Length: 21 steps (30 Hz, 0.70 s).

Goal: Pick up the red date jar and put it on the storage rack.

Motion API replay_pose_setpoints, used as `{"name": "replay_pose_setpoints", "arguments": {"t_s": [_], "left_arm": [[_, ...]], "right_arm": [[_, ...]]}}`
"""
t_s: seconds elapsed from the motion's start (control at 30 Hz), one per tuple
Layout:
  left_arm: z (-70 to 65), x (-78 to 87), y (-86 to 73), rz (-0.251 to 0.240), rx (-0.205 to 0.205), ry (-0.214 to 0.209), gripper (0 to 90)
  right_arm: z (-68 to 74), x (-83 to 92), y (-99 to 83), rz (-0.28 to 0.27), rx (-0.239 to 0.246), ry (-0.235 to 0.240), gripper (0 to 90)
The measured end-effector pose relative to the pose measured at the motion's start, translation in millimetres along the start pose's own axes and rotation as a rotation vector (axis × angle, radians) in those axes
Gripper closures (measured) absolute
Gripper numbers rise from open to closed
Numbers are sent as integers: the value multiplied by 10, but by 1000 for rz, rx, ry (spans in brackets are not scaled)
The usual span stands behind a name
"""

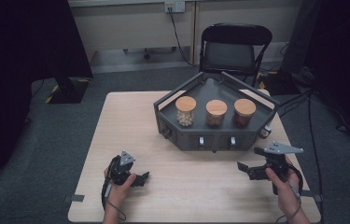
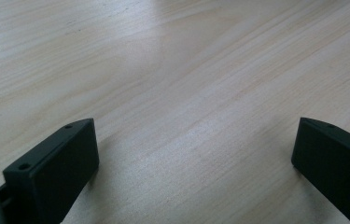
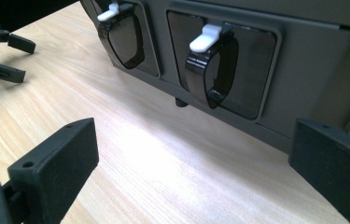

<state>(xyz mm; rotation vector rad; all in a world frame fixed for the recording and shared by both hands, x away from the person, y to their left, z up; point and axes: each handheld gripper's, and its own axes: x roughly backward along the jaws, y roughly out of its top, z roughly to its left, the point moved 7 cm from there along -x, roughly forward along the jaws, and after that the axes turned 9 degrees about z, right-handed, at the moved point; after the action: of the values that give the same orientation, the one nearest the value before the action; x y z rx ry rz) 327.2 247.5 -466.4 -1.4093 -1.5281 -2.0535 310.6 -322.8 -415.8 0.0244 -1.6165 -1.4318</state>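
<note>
Tabletop at start: we hold both grippers, left and right, spread and empty, next reaching toward the jar tray at twelve o'clock.

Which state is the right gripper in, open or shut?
Open: the right gripper has its jaws wide apart, with bare table between them.

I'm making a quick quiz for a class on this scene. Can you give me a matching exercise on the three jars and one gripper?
Things:
1. left jar
2. middle jar
3. right jar
4. left gripper

Descriptions:
A. dark reddish contents
B. open above bare table
C. pale round pieces inside
D. brown contents, between two others

Pairs: 1-C, 2-D, 3-A, 4-B
</note>
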Motion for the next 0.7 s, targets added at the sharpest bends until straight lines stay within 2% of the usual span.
{"name": "replay_pose_setpoints", "arguments": {"t_s": [0.7], "left_arm": [[0, 0, 0, 0, 0, 0, 1]], "right_arm": [[3, -67, -217, 36, 3, 17, 8]]}}
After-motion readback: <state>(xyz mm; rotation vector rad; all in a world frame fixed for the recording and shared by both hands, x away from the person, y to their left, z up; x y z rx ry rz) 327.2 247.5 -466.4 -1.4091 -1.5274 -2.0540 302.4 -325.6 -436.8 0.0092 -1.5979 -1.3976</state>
